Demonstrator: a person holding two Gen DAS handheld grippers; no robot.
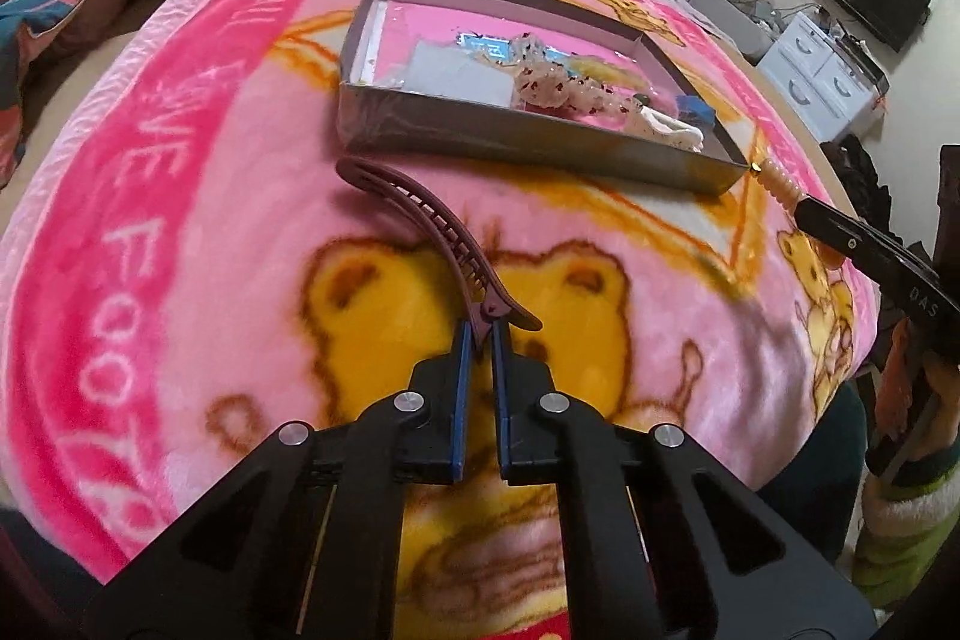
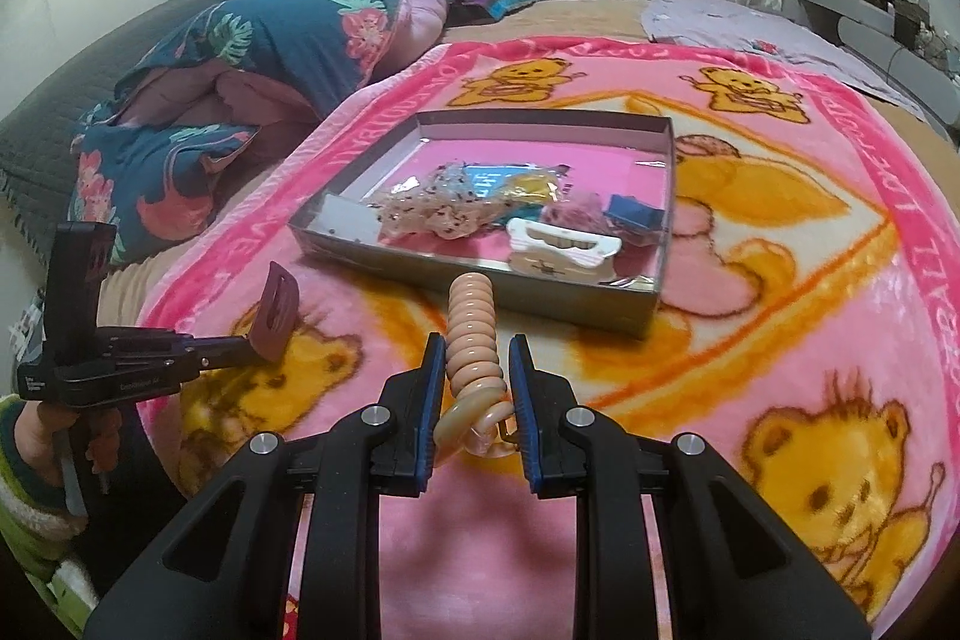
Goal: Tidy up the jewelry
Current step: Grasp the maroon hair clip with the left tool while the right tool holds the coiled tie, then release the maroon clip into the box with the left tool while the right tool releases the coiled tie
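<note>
A mauve hair clip (image 1: 420, 208) sticks out over the pink bear blanket, and my left gripper (image 1: 480, 334) is shut on its hinge end. From the right wrist view the same clip (image 2: 276, 316) stands up from the left gripper (image 2: 255, 349) at the left. My right gripper (image 2: 477, 346) is shut on a peach coiled hair tie (image 2: 471, 322), whose free end points at the box. That hair tie (image 1: 774, 181) shows by the box's near right corner in the left wrist view. The shallow grey box (image 1: 528, 142) holds several accessories, among them a speckled scrunchie (image 2: 432, 211) and a white clip (image 2: 561, 244).
The pink bear blanket (image 2: 780, 280) covers the bed. A folded floral quilt (image 2: 270, 58) lies at the back left. A lilac cloth (image 2: 750, 22) lies at the far right of the bed. White drawers (image 1: 822, 70) and shelves stand past the bed's edge. A hand in a green sleeve (image 2: 36, 460) holds the left gripper.
</note>
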